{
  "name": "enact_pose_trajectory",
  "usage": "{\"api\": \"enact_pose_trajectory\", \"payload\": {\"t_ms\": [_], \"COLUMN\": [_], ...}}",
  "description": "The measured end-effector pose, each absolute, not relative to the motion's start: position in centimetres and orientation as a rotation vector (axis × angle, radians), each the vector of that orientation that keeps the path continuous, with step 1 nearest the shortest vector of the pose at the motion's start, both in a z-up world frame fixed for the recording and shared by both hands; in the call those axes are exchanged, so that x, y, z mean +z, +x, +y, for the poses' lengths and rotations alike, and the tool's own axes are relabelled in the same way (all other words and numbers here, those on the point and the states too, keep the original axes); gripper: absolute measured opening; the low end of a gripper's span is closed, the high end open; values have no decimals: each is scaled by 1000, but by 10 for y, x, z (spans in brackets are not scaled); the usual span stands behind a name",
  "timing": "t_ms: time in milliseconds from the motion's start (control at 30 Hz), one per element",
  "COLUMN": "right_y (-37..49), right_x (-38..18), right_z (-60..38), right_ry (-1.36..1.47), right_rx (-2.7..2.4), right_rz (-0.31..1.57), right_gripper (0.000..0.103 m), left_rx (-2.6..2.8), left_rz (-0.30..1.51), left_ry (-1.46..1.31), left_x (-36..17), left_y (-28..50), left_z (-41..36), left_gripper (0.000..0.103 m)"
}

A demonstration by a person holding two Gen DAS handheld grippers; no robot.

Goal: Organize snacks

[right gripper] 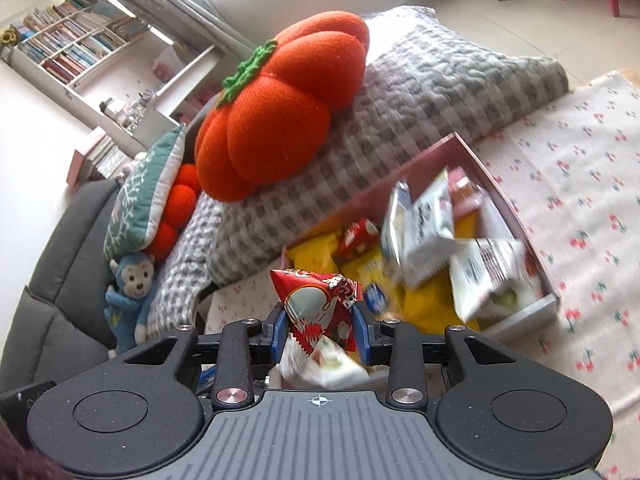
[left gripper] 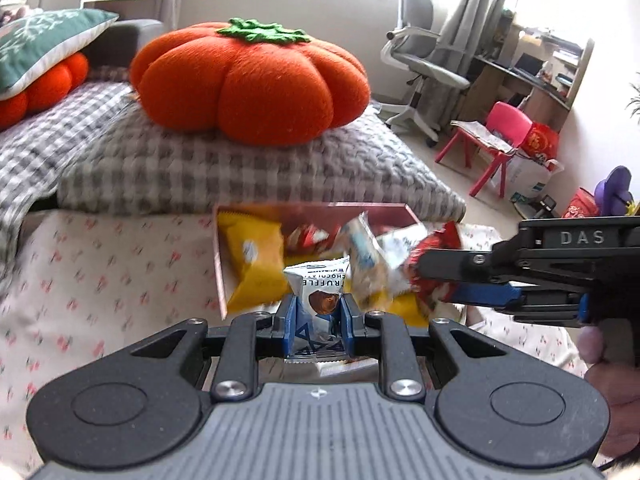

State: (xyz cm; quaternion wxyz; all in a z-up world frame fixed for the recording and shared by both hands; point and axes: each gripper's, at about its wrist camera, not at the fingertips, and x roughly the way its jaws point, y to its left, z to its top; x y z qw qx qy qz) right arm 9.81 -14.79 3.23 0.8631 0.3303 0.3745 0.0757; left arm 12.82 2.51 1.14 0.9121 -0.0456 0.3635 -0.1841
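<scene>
While both hands hover over the bed, we note the left gripper [left gripper: 318, 312] clamped on a white truffle chocolate packet [left gripper: 318, 292]; its blue pads [left gripper: 291, 316] press the packet from both sides, and the packet stands upright between them, its printed text upside down to the camera. We see the right gripper [right gripper: 320, 328] likewise clamped on a red snack packet [right gripper: 320, 304], which sticks up past the fingertips, with a pale crumpled wrapper just under it. In the left wrist view the right gripper enters from the right with the red packet at its tip, close beside the left one.

Just beyond both grippers we record the pink-walled box [right gripper: 516, 216] lying on the cherry-print sheet [right gripper: 580, 184]. It holds yellow packets [left gripper: 256, 264], a small red one and several white sachets [right gripper: 432, 220], piled loosely; motion blur hides their labels.

Farther off, a grey checked blanket [left gripper: 224, 168] is heaped behind the box, with an orange pumpkin cushion [left gripper: 252, 80] resting on it. At far left sit a green pillow [right gripper: 140, 196] and a blue monkey toy [right gripper: 132, 292].
</scene>
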Motion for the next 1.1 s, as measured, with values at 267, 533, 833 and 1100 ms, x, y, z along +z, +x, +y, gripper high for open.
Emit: {"api": "enact_pose_trajectory", "payload": {"t_ms": [267, 533, 833, 1100], "right_y": [124, 134, 123, 84], "right_x": [17, 8, 25, 49], "right_z": [-154, -159, -165, -157], "right_ry": [685, 688, 642, 440], "right_rx": [148, 153, 121, 52], "right_rz": [788, 786, 768, 766], "right_gripper": [34, 38, 64, 80], "left_rx": [-412, -396, -333, -183], "left_rz": [769, 770, 741, 783], "left_ry": [-36, -38, -31, 4], "left_x": [-8, -15, -7, 5], "left_y": [155, 164, 143, 111], "left_z": [2, 0, 9, 14], "left_gripper": [21, 34, 79, 98]}}
